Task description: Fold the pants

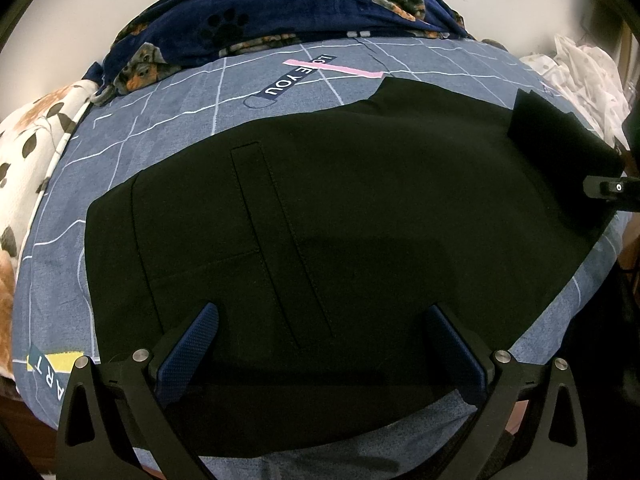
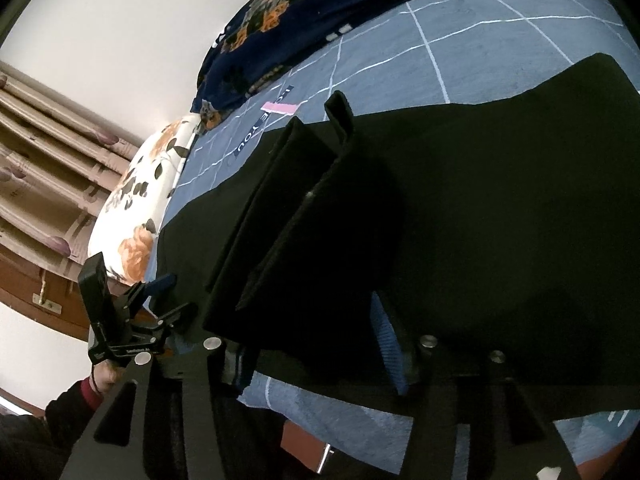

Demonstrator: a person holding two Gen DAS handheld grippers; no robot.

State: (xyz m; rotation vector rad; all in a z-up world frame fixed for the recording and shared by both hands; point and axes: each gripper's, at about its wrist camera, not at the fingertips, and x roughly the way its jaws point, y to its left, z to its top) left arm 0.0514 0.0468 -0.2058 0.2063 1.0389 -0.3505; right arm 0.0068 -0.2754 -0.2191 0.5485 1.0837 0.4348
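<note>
Blue grid bedsheet [image 1: 168, 128] printed "LOVE YOU", "ART". Black pants [image 1: 340, 208] lie flat beside the "LOVE YOU" print. Left gripper [image 1: 320, 344] wide over the pants; right gripper [image 2: 316, 340] part-open, folded cloth between its fingers.

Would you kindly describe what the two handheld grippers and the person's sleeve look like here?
The left gripper has black angular linkage arms with silver round pivot bolts and blue textured pads. The right gripper matches: black frame, silver bolts, blue ribbed pads. The person's sleeve is dark over a dark-red cuff.
</note>
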